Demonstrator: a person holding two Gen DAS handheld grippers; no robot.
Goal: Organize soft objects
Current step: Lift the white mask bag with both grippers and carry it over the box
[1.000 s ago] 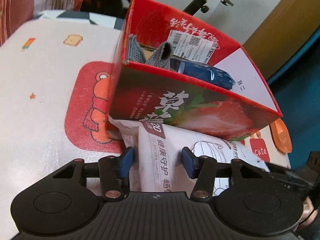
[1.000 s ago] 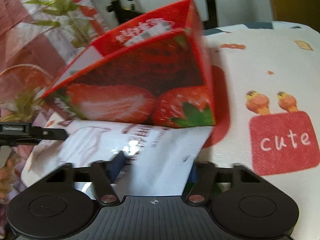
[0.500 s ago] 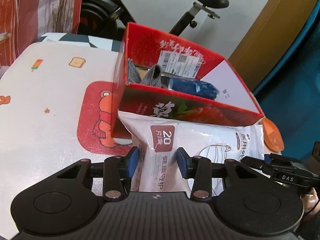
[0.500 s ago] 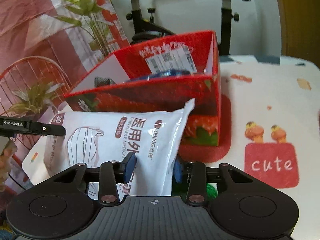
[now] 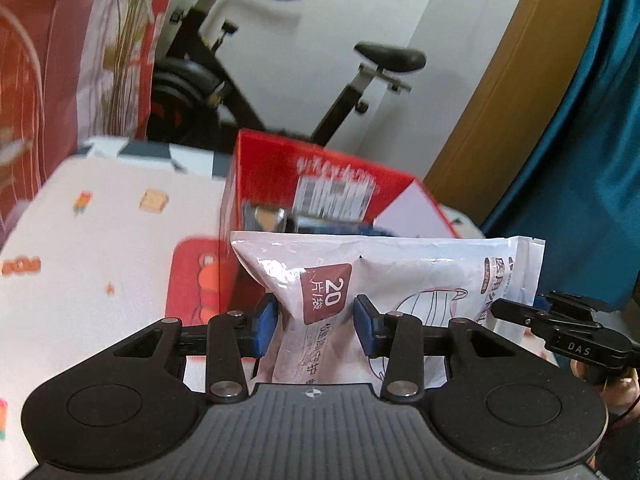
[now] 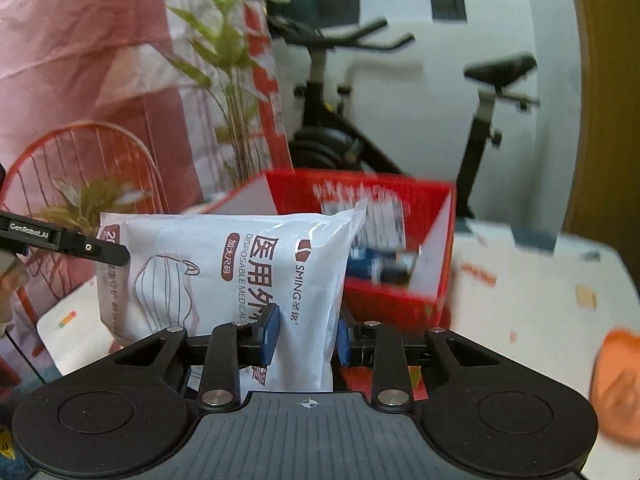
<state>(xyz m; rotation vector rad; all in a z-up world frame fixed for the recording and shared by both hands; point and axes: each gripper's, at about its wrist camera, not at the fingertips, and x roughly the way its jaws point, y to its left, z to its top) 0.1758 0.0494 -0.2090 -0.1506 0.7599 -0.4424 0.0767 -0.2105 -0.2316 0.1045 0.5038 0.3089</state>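
Observation:
A white plastic pack of disposable masks (image 5: pixel 400 264) hangs in the air between both grippers, in front of the open red strawberry box (image 5: pixel 272 168). My left gripper (image 5: pixel 314 322) is shut on the pack's left end, and its blue pads dent the plastic. In the right wrist view, my right gripper (image 6: pixel 306 334) holds the other end of the pack (image 6: pixel 240 256); its jaws are closing and the pads press on the pack. The pack's top edge is level with the box rim (image 6: pixel 432 200). Inside the box lie a blue packet (image 6: pixel 380 264) and something grey (image 5: pixel 256 216).
The box stands on a table with a white cartoon-print cloth (image 5: pixel 100 248). Behind the table is an exercise bike (image 5: pixel 360 80). A red wire chair (image 6: pixel 80 152) and a plant stand at the left, and an orange object (image 6: pixel 620 384) lies at the right edge.
Both grippers have risen, lifting the mask pack off the table up to the height of the box rim. The right jaws have narrowed onto the pack.

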